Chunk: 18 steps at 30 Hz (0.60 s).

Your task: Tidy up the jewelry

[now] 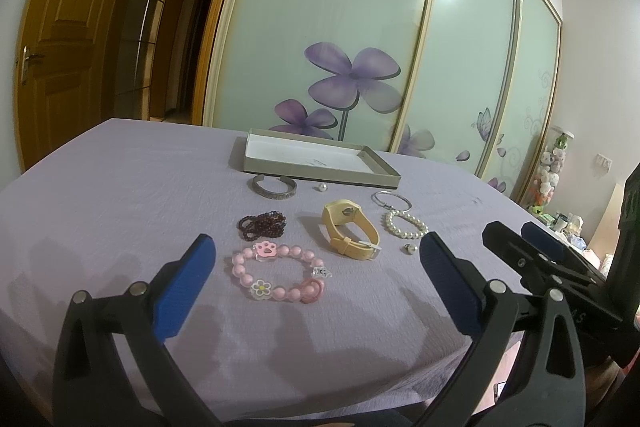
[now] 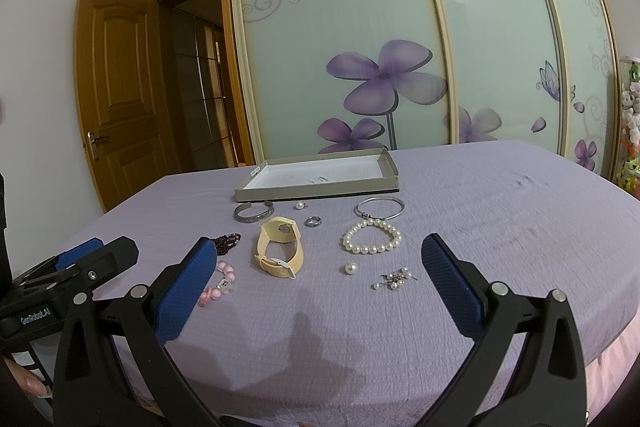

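Pink bracelet (image 1: 280, 273) lies between the open left tool's (image 1: 316, 271) pads

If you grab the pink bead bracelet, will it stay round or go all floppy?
Probably floppy: the pink bead bracelet is separate beads on a string, so it would likely sag. The round beads look smooth, so it may slip, and the charms would likely dangle.

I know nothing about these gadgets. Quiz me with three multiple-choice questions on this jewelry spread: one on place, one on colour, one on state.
1. Where does the tray lie? A) beyond the jewelry B) on the floor C) under the watch
2. The watch strap is: A) green B) pale yellow C) black
3. The left gripper and right gripper are: A) both open and holding nothing B) both clamped shut C) each holding a ring

Answers: 1 A, it sits behind the bracelets; 2 B, the strap is creamy yellow; 3 A, the blue pads stand wide apart.
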Available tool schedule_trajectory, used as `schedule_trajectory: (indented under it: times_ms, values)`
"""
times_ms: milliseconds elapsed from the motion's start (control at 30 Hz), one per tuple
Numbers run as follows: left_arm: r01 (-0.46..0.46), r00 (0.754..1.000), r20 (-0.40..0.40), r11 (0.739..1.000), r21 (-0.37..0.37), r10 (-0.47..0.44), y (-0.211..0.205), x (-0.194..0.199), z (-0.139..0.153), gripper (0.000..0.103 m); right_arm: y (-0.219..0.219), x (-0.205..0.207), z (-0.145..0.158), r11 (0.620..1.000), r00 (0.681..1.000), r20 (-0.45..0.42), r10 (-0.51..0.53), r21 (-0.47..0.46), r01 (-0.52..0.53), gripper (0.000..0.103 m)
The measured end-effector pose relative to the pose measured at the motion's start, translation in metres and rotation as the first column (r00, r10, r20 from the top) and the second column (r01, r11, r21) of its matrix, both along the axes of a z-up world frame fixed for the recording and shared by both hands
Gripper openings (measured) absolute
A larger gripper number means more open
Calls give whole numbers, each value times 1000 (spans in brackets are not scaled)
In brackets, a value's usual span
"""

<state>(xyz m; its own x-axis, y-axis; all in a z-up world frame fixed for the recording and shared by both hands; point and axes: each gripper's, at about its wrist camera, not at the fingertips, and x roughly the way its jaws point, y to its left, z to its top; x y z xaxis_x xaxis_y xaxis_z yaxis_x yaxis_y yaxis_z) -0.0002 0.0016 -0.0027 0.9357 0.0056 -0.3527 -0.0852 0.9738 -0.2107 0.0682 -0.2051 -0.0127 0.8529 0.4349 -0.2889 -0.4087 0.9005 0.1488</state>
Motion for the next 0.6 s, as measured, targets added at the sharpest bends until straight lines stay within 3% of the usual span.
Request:
schedule_trajectory:
  times_ms: [600]
  values:
    - [0,1000,-4,1000,-1,0,-1,1,-2,101,2,0,-2,1000,1000,-4,1,3,-1,102]
